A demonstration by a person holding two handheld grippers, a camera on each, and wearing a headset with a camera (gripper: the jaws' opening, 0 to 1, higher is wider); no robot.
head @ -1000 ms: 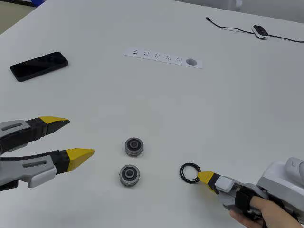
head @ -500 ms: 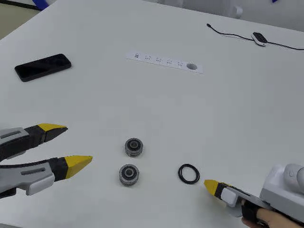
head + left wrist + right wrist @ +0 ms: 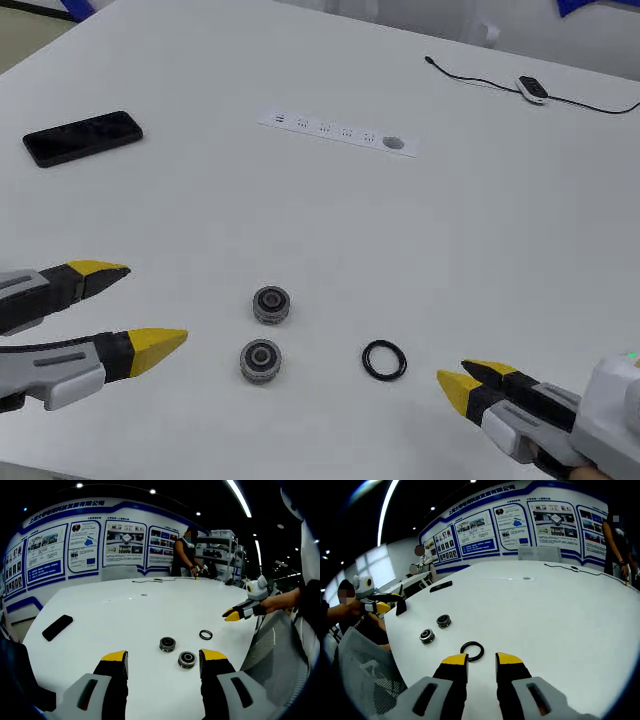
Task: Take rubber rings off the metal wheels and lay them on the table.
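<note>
I see my left fingers (image 3: 155, 345) wide apart, right fingers (image 3: 455, 390) slightly apart, their body cut off by the frame | rubber ring (image 3: 365, 360) flat on counter (image 3: 480, 230) near two wheels (image 3: 271, 303), rims too small to read | open counter all round

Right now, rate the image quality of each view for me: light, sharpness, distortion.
Head view: even light, sharp, only soft shadows under the wheels and ring. Left gripper view: fisheye bows the table edge, ceiling dark. Right gripper view: same bowing, ceiling light strip glares white.
</note>
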